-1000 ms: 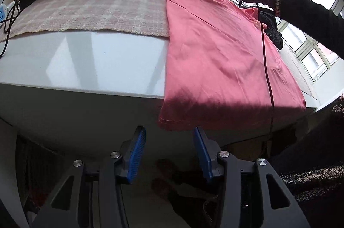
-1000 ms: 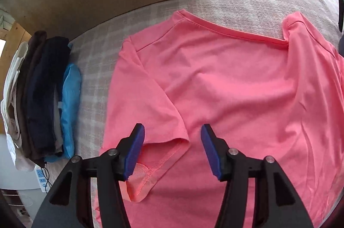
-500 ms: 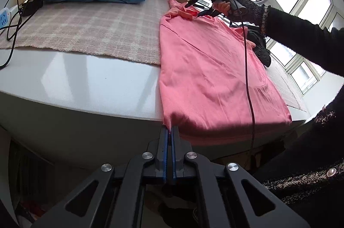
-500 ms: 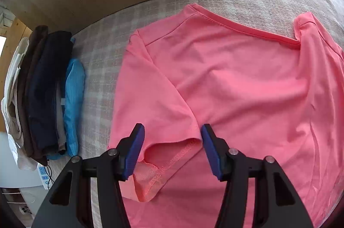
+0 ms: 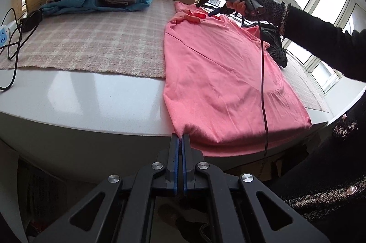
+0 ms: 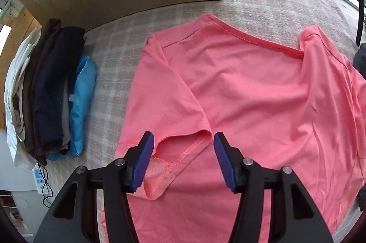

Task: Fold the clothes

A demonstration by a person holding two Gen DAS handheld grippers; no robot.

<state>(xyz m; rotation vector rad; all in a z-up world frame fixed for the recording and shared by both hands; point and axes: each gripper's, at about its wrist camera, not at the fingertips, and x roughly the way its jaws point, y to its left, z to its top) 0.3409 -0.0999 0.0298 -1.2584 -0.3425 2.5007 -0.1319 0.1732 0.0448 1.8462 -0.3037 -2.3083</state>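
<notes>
**Pink T-shirt: hem corner gripped, sleeve between open fingers**

The pink T-shirt [image 5: 219,73] lies spread across the bench [image 5: 75,101], collar toward the far edge and hem draped over the near edge. Its upper half rests on the checked mat [image 5: 96,39]; its lower half rests on bare bench top. One sleeve [image 6: 173,110] is folded inward over the body, with its cuff opening facing my right gripper.

My left gripper [image 5: 179,140] has its fingers pressed together on the hem corner at the near edge; a small pucker of fabric rises from the pinch. My right gripper [image 6: 181,158] has its fingers spread wide, one either side of the sleeve cuff and just above it. I cannot tell whether the pads touch the cloth.

Handling judgement: the fabric looks thin, light and limp. It will sag between grip points and carry no shape of its own, so two hold points on one side are needed to move an edge straight. It should slide easily on the smooth bench top and drag more on the woven mat. Good hold points are the stitched edges: hem corner, cuff and shoulder seam.

A stack of folded clothes [image 6: 50,91] sits at the far left corner of the mat, well apart from the shirt.
</notes>
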